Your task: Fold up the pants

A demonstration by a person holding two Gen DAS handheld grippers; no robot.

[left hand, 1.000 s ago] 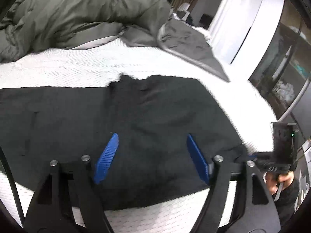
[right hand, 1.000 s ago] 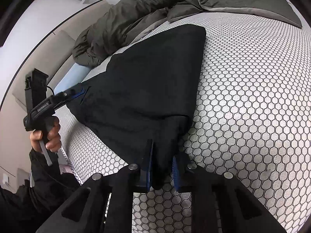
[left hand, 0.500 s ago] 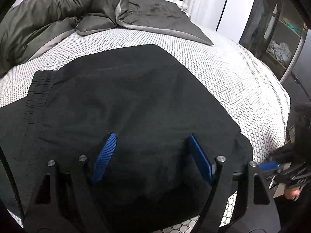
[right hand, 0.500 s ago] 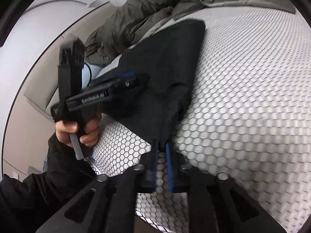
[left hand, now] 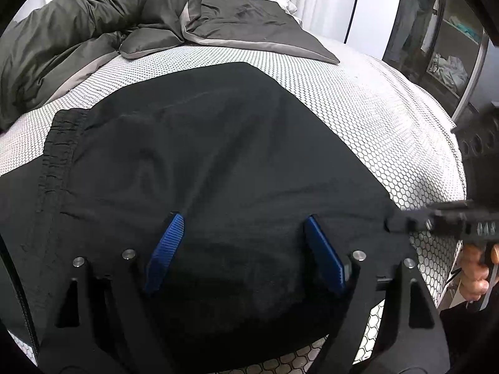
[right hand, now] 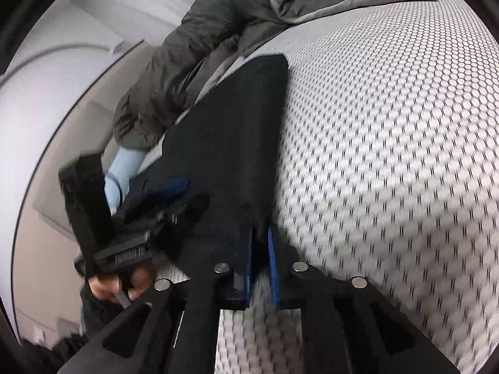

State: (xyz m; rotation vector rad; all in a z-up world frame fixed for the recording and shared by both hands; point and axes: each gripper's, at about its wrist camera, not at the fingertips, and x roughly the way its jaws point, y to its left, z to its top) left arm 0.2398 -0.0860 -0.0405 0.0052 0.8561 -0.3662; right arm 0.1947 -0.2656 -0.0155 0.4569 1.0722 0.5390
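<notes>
We see the black pants point(left hand: 218, 162) spread flat across the middle of the left wrist view, lying on the white honeycomb-patterned mattress point(left hand: 389, 118), with the gathered waistband point(left hand: 53, 155) running down the left side of the frame. Our left gripper point(left hand: 243, 243) stands over the lower middle of the fabric with its blue pads point(left hand: 165, 249) spread wide; its jaws have just been opening a little further, the cloth lies under the gap between them, and neither pad pinches it. At the right edge of that view our right gripper point(left hand: 402, 221) reaches in at the corner of the pants, a hand point(left hand: 474, 271) on its handle. In the right wrist view the right gripper point(right hand: 259, 237) has just closed, and its blue pads are pressed together on the near corner of the pants point(right hand: 230, 143), which stretch away toward the upper middle of the frame. A crumpled olive-grey duvet point(left hand: 93, 31) fills the upper left of the left wrist view.
</notes>
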